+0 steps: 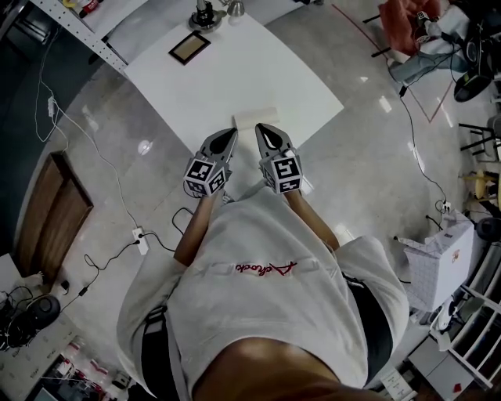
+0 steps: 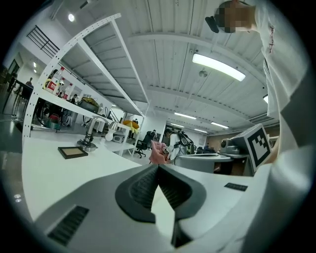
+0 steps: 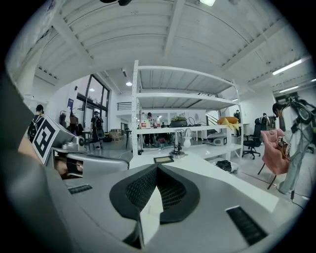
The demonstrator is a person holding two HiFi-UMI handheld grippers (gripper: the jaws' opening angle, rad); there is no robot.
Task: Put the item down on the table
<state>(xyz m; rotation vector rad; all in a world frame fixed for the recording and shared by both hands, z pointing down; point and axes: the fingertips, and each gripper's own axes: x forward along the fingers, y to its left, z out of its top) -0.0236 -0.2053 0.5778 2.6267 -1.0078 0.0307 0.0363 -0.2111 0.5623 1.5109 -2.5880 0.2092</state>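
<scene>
Item placement, checked from the person outward.

1. Left tool [image 1: 232, 133]: closed, tips meeting, nothing pinched between them. A pale sliver shows behind the tips in the left gripper view. Whether it is worktop or item seen through the gap cannot be told.
2. Right tool [image 1: 260, 128]: closed in the same way and empty. Both tools are held side by side, close to level, at the near edge of the worktop [image 1: 235, 70].
3. Item [image 1: 255, 117]: a pale, flat rectangle just beyond the two tips. It appears to lie on the worktop, free of both tools, so the placing looks complete.
4. Frame [image 1: 189, 48] and stand [image 1: 205, 17]: at the far end, well apart from the item and no hazard to it.

Risks, as judged:
- The item sits close to the near edge. A low pass by either closed tool, or by a sleeve, could push it over onto the floor [image 1: 368, 157].
- Overhang at that edge cannot be ruled out from the head view.
- Closed tips dragged across it could snag it and shift it.
</scene>
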